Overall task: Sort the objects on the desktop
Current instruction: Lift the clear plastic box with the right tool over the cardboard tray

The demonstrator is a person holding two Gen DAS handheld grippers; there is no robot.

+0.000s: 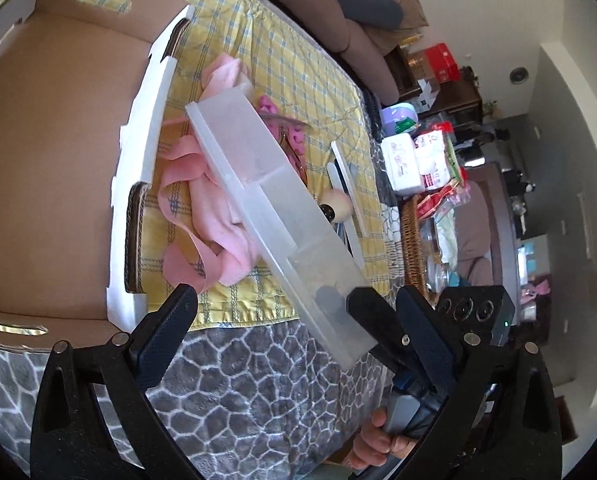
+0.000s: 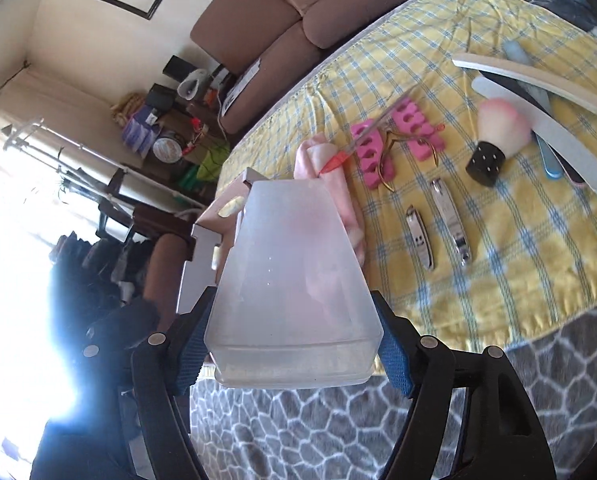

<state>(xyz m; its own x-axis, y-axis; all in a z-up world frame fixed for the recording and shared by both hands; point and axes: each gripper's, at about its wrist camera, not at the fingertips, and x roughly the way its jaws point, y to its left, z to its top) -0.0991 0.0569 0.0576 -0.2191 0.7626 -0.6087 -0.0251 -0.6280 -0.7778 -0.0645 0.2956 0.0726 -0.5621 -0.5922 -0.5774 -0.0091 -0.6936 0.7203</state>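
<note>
My right gripper [image 2: 294, 340] is shut on one end of a long translucent plastic organizer box [image 2: 294, 272] and holds it above the table edge. In the left wrist view the same box [image 1: 274, 208] slants across the middle, with the right gripper [image 1: 362, 316] clamped on its near end. My left gripper [image 1: 298, 320] is open and empty, just beside the box's near end. On the yellow checked cloth [image 2: 518, 232] lie two nail clippers [image 2: 450, 224], pink toe separators [image 2: 370, 148], a pink brush [image 2: 498, 136], several nail files [image 2: 538, 88] and a pink towel [image 1: 214, 216].
An open cardboard box [image 1: 58, 152] with white walls stands left of the towel. A grey patterned blanket [image 1: 238, 380] covers the table's near edge. A sofa [image 2: 282, 32] stands behind the table. Packages and a wicker basket [image 1: 414, 240] lie past the cloth's far side.
</note>
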